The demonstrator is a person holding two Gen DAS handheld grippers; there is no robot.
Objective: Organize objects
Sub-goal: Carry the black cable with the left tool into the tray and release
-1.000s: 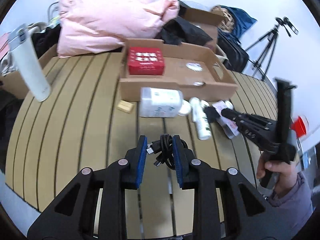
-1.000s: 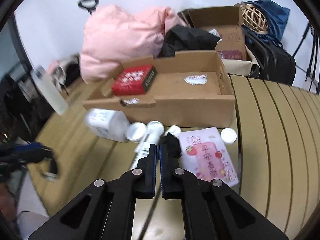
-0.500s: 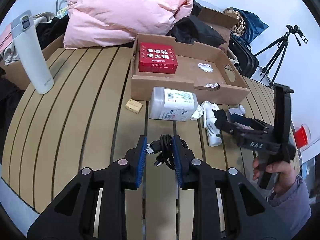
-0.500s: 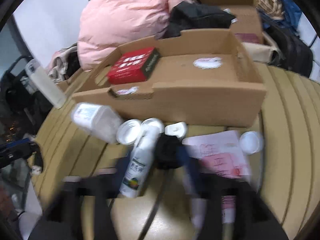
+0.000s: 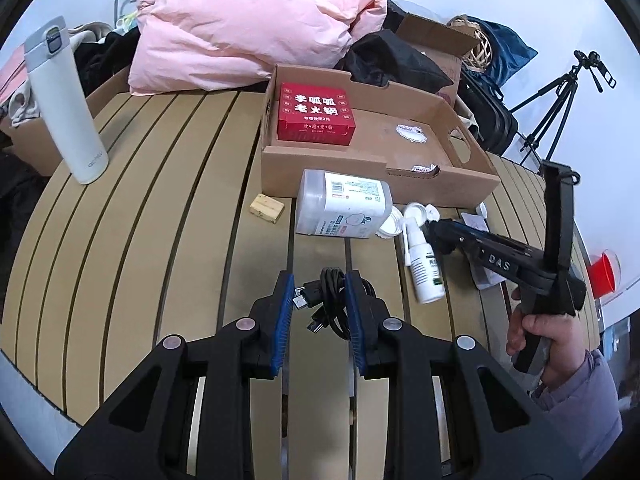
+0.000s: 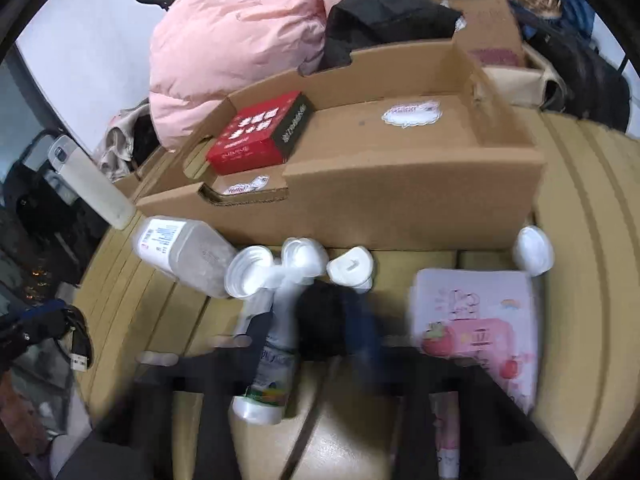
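Observation:
My left gripper [image 5: 317, 298] is shut on a coiled black cable [image 5: 326, 300] above the slatted table. My right gripper [image 6: 316, 320] is motion-blurred and its jaws stand apart around a black object [image 6: 320, 324]; it also shows in the left wrist view [image 5: 434, 229]. A cardboard tray [image 5: 460, 184] holds a red box [image 5: 316, 114]. In front of the tray lie a large white bottle [image 5: 344, 208], a small spray bottle [image 5: 424, 262] and a pink packet [image 6: 480, 320].
A tall white flask [image 5: 66, 100] stands at the left. A small wooden block [image 5: 267, 208] lies near the tray. A pink jacket [image 5: 248, 28], dark clothes and more boxes crowd the back. A tripod [image 5: 560, 96] stands at the right.
The right gripper has opened from shut and moved forward toward the black object. The left gripper has moved closer to the tray, still holding the cable.

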